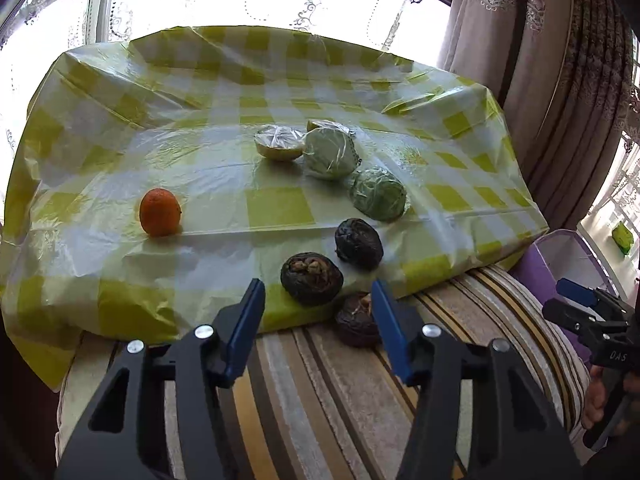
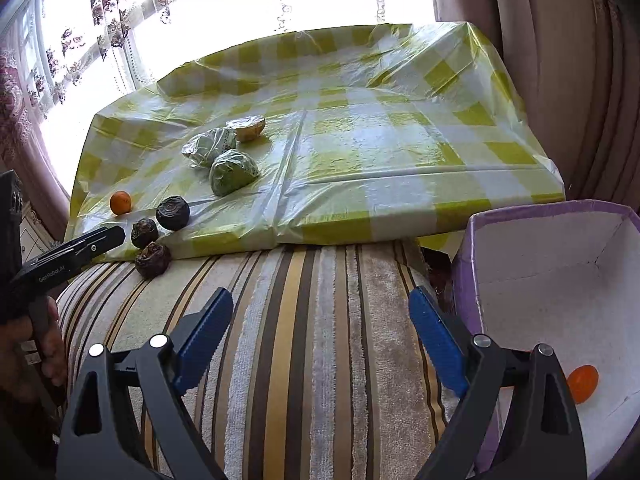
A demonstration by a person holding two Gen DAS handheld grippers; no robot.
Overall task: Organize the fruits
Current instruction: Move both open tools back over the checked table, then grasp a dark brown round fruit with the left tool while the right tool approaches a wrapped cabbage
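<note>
An orange [image 1: 160, 212] [image 2: 121, 202] lies on the green checked cloth [image 1: 280, 208] [image 2: 360, 152]. Three dark wrinkled fruits lie near the cloth's front edge: one [image 1: 358, 243] [image 2: 173, 212], one [image 1: 311, 278] [image 2: 145, 233], and one on the striped cushion [image 1: 355, 326] [image 2: 153, 260]. Wrapped green fruits [image 1: 330, 153] [image 1: 378, 194] [image 2: 233, 172] and wrapped halved yellow fruits [image 1: 279, 142] [image 2: 249, 127] lie further back. My left gripper [image 1: 318, 330] is open and empty, just short of the dark fruits. My right gripper [image 2: 320, 332] is open and empty over the cushion, beside the purple box [image 2: 520, 216], which holds another orange [image 2: 583, 378].
The striped cushion [image 1: 320, 400] [image 2: 312, 340] spans the foreground. Curtains [image 1: 560, 80] hang at the right and a bright window lies behind. The purple box also shows in the left wrist view [image 1: 560, 256]. The right gripper shows at the right edge [image 1: 588, 308], the left at the left edge [image 2: 72, 252].
</note>
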